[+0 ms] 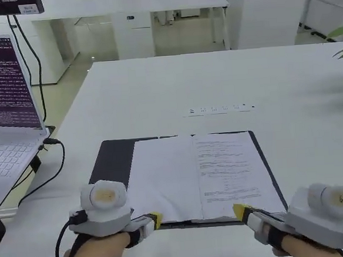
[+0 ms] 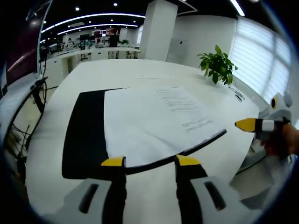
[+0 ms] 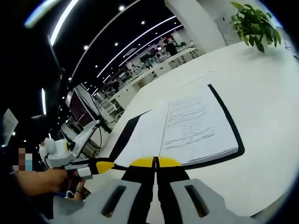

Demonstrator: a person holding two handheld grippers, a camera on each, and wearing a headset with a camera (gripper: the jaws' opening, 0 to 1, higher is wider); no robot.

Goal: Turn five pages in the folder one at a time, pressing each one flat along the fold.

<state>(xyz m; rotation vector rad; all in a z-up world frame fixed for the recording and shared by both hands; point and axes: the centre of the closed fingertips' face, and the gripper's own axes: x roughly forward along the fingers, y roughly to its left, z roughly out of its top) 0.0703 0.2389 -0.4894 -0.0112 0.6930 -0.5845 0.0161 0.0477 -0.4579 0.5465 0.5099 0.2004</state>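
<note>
Hover just beside the near edge of the folder (image 1: 112, 162), open flat on the surface (image 1: 215, 78), left gripper (image 2: 150, 161) fingers parted and empty, right gripper (image 3: 155, 162) fingers closed on nothing, likely ready for a page.

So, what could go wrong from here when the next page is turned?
The right gripper is shut at the lower edge of the printed page; it might catch several sheets or crease the corner. The left gripper is open near the folder and seems not to press it, so the folder could slide on the table.
</note>
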